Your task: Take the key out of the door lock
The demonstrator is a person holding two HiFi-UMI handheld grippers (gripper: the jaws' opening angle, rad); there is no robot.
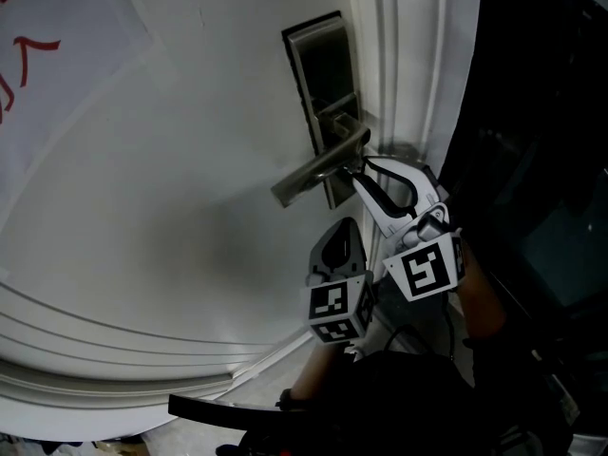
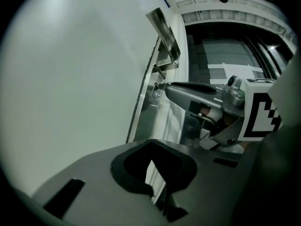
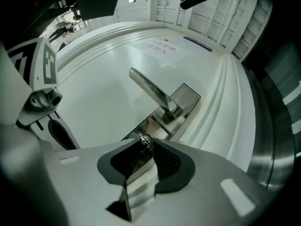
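Note:
A white door (image 1: pixel 171 160) carries a steel lock plate (image 1: pixel 323 65) with a lever handle (image 1: pixel 318 171). Below the handle a small key (image 3: pixel 144 139) with a ring sticks out of the plate (image 3: pixel 186 98). My right gripper (image 3: pixel 145 143) has its white jaws closed together at the tips on the key's head. The left gripper view shows those fingers (image 2: pixel 188 91) touching the key (image 2: pixel 155 89) from the side. In the head view the right gripper (image 1: pixel 357 166) reaches in under the handle, hiding the key. My dark left gripper (image 1: pixel 347 226) hangs just below, shut and empty, a little off the door.
The white moulded door frame (image 1: pixel 408 65) runs along the right of the lock, with a dark opening (image 1: pixel 541 160) beyond it. A sheet with red writing (image 1: pixel 38 46) is stuck to the door at upper left. Curved mouldings (image 1: pixel 114 359) cross the door's lower part.

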